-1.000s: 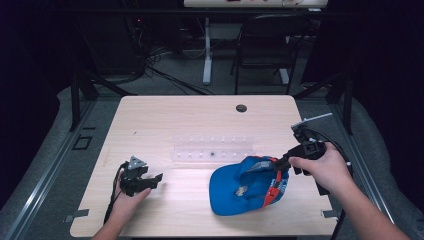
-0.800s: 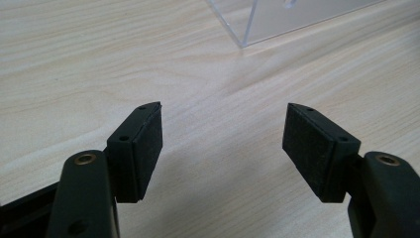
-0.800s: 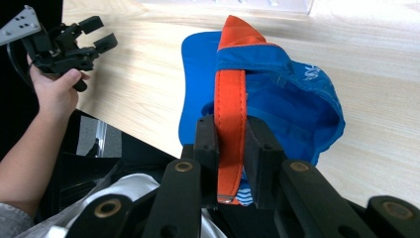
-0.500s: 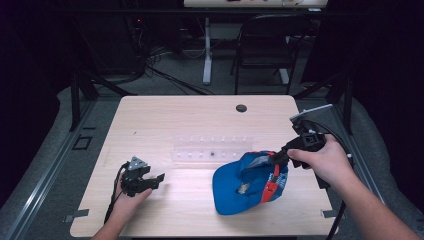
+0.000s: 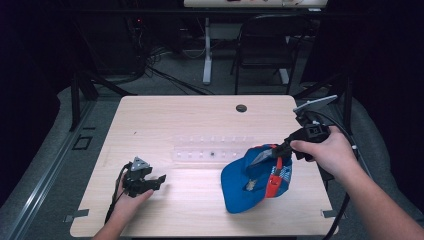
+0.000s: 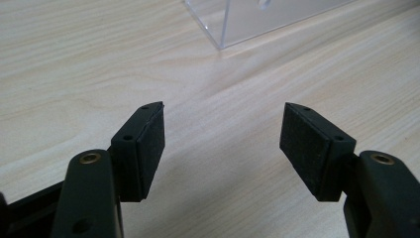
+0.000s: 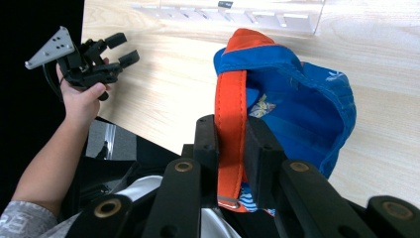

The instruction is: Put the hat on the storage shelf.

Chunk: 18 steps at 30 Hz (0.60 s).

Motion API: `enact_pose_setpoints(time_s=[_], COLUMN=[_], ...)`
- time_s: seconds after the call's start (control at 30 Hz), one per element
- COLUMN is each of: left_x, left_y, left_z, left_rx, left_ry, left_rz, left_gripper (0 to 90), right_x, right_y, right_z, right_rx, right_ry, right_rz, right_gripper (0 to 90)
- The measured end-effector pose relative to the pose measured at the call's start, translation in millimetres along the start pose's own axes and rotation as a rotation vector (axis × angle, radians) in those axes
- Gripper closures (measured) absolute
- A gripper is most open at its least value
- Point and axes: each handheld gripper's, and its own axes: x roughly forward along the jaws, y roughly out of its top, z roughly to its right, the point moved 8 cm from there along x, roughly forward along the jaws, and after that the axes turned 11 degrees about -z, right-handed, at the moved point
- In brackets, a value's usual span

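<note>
Resting low at the left of the worktop, left claw held in the left hand, jaws spread wide with nothing between them. Seen along its own jaws, left claw gaping over bare pale wood, pads apart, corner of a clear plastic tray just ahead at the top. From the right gripper view, same left claw far off at the worktop's edge, grey three-cornered plate on top, hand wrapped round the grip, grey sleeve at the bottom corner.

Moving to the middle: clear plastic tray lying flat across the centre, a row of small pale marks along it and one dark dot. Round dark hole near the far edge of the wood.

On to the right: blue cap sitting open side up, its rear lifted toward the right claw, front part down on the wood, just beside the tray's right end. Orange strap running over it. Right claw clamped narrow on that orange strap, blue cap hanging beyond the jaws. Right hand gripping the handle above the right edge, cable trailing off behind. Folding chair standing on the floor beyond the worktop.
</note>
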Motion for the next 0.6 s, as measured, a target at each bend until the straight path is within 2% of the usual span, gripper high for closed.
enact_pose_setpoints(time_s=[0.13, 0.17, 0.3, 0.33, 0.37, 0.47, 0.6], left_x=[1.6, 1.7, 1.1, 1.1, -0.2, -0.9, -1.3], left_y=[-0.9, -1.0, -0.3, -0.3, 0.7, 0.8, 1.1], left_z=[3.8, 5.9, 7.7, 7.7, 7.3, 7.0, 6.2], left_rx=[0.020, 0.038, 0.055, 0.055, 0.055, 0.047, 0.045], left_ry=[-0.009, -0.008, -0.006, -0.006, 0.001, -0.004, 0.001], left_rz=[-0.012, -0.015, -0.010, -0.010, 0.004, 0.006, 0.013], left_gripper=[35.9, 37.1, 38.0, 38.4, 38.5, 38.7, 38.6], right_x=[-2.1, -3.9, -7.7, -7.7, -9.5, -11.5, -11.7], right_y=[-0.2, -0.9, -0.8, -0.8, -0.2, -0.8, 2.5], right_z=[0.3, -1.3, -4.7, -4.7, -6.1, -6.4, -5.3], right_rx=[0.007, 0.000, 0.005, 0.005, 0.011, 0.009, 0.041], right_ry=[0.001, 0.013, 0.042, 0.042, 0.069, 0.091, 0.129], right_rz=[-0.003, -0.012, -0.010, -0.010, -0.007, -0.018, 0.015], right_gripper=[77.7, 77.7, 77.7, 77.7, 77.6, 77.7, 77.7])
